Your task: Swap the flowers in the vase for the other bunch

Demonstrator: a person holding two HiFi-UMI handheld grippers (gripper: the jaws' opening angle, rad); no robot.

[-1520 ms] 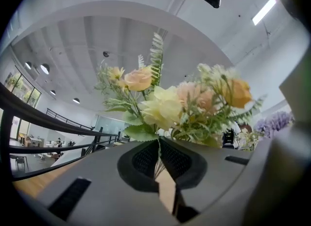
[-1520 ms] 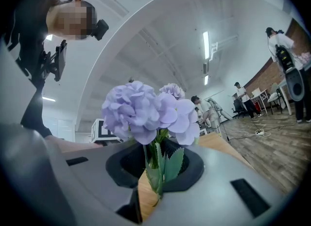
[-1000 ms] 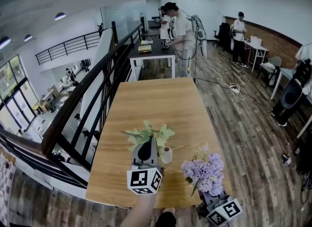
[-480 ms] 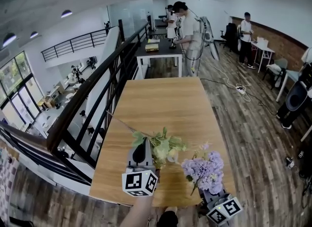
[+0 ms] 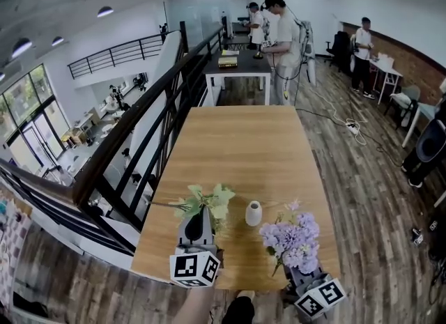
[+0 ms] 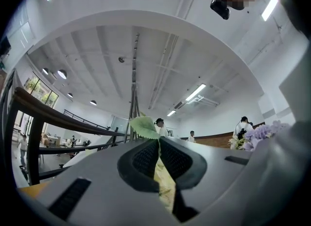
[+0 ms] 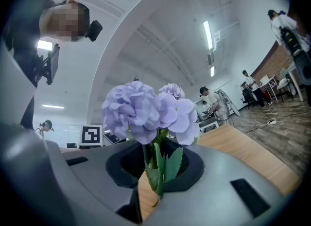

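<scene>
okay, white vase (image 5: 254, 213) stands upright on the wooden table (image 5: 237, 141), near the front edge, and both bunches are out of it. green bunch (image 5: 207, 201), pale green-yellow leaves on thin stems, sits just left of the vase, apart from it, in my left gripper (image 5: 197, 219). the left gripper view shows those jaws pressed together on a leaf and stem. purple bunch (image 5: 293, 240), rounded lilac heads with serrated green leaves below, is right of the vase, held in my right gripper (image 5: 296, 279), jaws clamped on its stems. vase sits between the two bunches. people (image 5: 282, 30) stand by a dark table (image 5: 237, 65) far behind.
</scene>
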